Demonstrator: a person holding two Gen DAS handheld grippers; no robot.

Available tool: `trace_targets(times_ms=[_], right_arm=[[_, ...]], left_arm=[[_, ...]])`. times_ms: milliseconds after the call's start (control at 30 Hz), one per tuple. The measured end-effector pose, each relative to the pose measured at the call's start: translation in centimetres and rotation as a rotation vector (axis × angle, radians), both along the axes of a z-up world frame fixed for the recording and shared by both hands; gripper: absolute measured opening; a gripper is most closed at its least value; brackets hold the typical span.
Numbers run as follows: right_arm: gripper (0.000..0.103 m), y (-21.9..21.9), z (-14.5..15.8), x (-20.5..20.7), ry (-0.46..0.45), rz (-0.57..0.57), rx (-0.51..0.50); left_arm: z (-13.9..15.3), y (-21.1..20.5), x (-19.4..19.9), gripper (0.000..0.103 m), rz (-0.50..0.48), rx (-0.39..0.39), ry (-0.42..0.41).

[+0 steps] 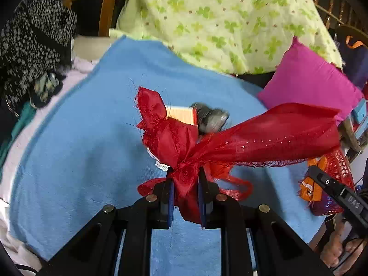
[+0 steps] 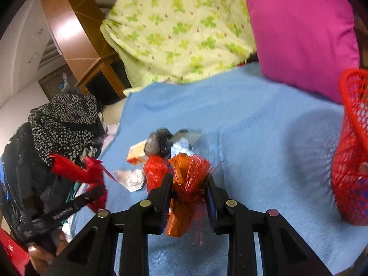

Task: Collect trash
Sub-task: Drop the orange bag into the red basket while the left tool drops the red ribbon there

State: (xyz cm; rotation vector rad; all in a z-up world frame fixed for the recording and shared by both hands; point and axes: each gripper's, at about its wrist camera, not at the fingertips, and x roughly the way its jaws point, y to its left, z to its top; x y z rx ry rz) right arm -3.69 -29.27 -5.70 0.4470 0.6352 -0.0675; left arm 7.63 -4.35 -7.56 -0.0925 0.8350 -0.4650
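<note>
My left gripper (image 1: 185, 172) is shut on a knotted red cloth scrap (image 1: 174, 142), held above the blue blanket (image 1: 80, 149); its sequinned tail trails to the right. My right gripper (image 2: 188, 177) is shut on an orange wrapper with red net fringe (image 2: 184, 184). On the blanket beyond both lie a small orange-and-cream box (image 1: 181, 115), a grey crumpled lump (image 1: 211, 119), a clear crinkled wrapper (image 2: 131, 179) and a red foil piece (image 2: 156, 170). A red mesh basket (image 2: 352, 149) stands at the right edge of the right wrist view.
A green clover-print quilt (image 1: 230, 23) and a magenta pillow (image 1: 310, 85) lie at the far side of the bed. A black-and-white speckled garment (image 1: 34, 41) is heaped at the left. Wooden furniture (image 2: 76, 34) stands behind. A hand (image 2: 43, 255) holds the left gripper's handle.
</note>
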Motion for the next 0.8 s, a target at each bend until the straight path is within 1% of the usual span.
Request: trace_targets(times_ms=[167, 267, 367, 533, 800], right_arm=[[0.029, 0.0, 2.1, -2.3, -0.096, -0.008, -0.055], [0.029, 0.0, 3.0, -3.1, -0.132, -0.012, -0.092], [0.029, -0.2, 3.4, -3.9, -0.152, -0.02, -0.124], [0.029, -1.4, 4.2, -5.2, -0.191, -0.039, -0.125], [0.029, -3.9, 5.5, -7.6, -0.258, -0.079, -0.099]], left_arm=[[3.5, -0.3, -1.9, 0.019, -0.017, -0.005, -0.065], [4.5, -1.5, -2.3, 0.019, -0.04, -0.004, -0.078], [5.6, -2.4, -3.0, 0.019, -0.068, -0.021, -0.089], [6.9, -4.3, -4.5, 0.019, -0.114, -0.014, -0.121], [8.6, -7.3, -6.7, 0.019, -0.173, -0.007, -0.171]])
